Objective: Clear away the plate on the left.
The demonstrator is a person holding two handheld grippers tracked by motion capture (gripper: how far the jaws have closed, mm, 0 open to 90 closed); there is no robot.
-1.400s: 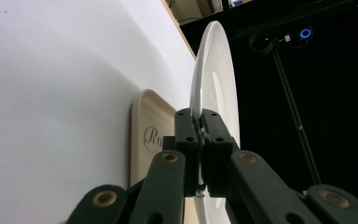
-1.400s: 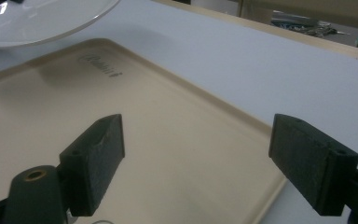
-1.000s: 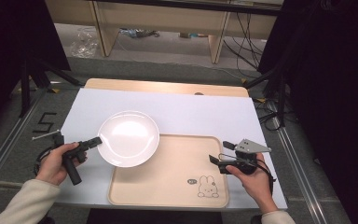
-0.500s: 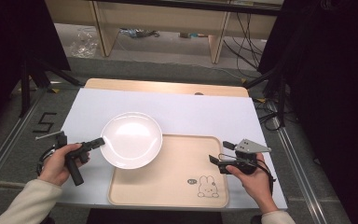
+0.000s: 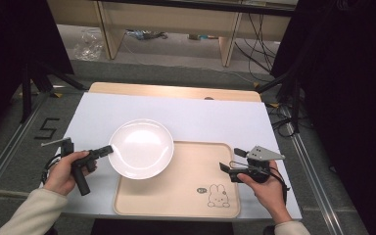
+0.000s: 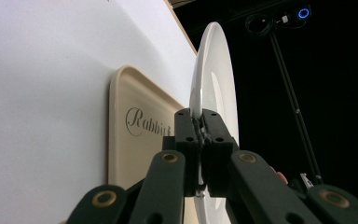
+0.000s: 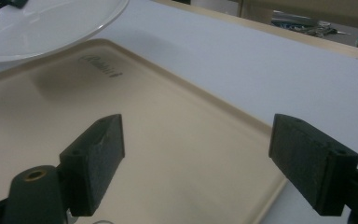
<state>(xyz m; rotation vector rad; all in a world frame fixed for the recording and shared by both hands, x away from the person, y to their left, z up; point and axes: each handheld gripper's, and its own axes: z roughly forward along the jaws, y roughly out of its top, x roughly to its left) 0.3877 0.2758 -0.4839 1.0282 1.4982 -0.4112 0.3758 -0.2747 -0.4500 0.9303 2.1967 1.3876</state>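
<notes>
Carrying plate [image 5: 141, 148] w/ left gripper [image 5: 108, 149] clamped on its rim, lifted over tray [image 5: 186, 196] corner. Right gripper [image 5: 223, 167] jaws apart, idle over tray. Next prob: lower plate level.

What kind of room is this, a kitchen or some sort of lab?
Most likely a lab or recording studio, not a kitchen: black curtains hang at the sides, loose cables trail over the floor, and the table has a plain white cover.

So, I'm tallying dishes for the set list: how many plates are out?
1. The white plate is held at its rim by the left tool, over the beige tray's left corner. Nothing seems hidden.
</notes>
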